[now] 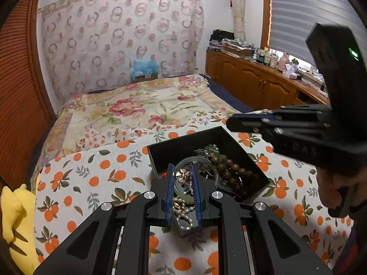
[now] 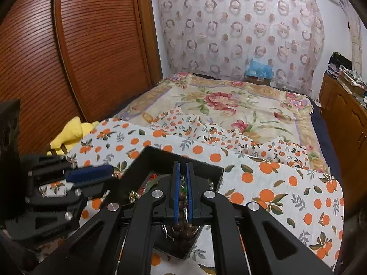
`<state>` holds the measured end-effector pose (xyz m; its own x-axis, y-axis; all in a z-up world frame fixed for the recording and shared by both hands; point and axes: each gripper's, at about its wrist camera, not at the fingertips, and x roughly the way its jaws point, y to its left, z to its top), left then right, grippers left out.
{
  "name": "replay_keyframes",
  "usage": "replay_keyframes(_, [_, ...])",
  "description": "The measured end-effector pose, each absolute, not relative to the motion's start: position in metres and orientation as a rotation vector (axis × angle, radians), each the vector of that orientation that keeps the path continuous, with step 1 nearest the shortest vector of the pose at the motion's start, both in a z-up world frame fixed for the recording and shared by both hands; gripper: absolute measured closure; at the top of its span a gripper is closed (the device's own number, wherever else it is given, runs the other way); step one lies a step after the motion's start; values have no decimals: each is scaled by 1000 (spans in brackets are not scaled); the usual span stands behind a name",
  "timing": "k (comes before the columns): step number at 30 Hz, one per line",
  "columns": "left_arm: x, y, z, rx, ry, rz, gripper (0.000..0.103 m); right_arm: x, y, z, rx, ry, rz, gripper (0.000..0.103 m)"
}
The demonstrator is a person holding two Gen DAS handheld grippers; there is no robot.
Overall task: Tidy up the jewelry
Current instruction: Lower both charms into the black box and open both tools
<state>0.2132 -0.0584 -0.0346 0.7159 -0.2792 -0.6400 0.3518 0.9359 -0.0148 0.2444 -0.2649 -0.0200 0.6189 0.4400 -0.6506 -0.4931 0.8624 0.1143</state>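
A black open box [image 1: 190,141] full of mixed jewelry sits on an orange-print cloth. It holds a dark wooden bead bracelet [image 1: 231,168], green beads [image 1: 212,149], a glass bangle and pearls. My left gripper [image 1: 182,174] hangs over the box's near side, its blue pads shut on a rose-gold flower piece [image 1: 183,174]. In the right wrist view the same box [image 2: 160,155] lies under my right gripper [image 2: 182,171], whose pads stand narrowly apart over the wooden beads [image 2: 182,197]; a grip cannot be told. The left gripper [image 2: 96,174] shows at left.
The orange-print cloth [image 1: 96,174] lies over a floral bedspread [image 1: 146,105]. A yellow cushion [image 1: 16,213] sits at the left edge. A wooden louvred wardrobe [image 2: 91,50] stands left of the bed; a wooden dresser [image 1: 257,80] with clutter stands right. The right gripper body [image 1: 298,130] hangs above the box.
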Motion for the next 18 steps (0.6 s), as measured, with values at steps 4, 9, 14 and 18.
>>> replay_keyframes(4, [225,-62,-35,121,690,-336,89,240,-267,-25,-78,727,536,96])
replay_keyframes(9, [245,-65,-36,118,693,-312,89,226,-274,-29,-94,717,531,96])
replay_keyframes(14, [262,-67,-44,99,713,-285,89,217,-282,-33,-100,719,525,96])
replay_keyframes(18, [264,-68,-50,94,722,-273,89,211,-288,-34,-94,716,526,96])
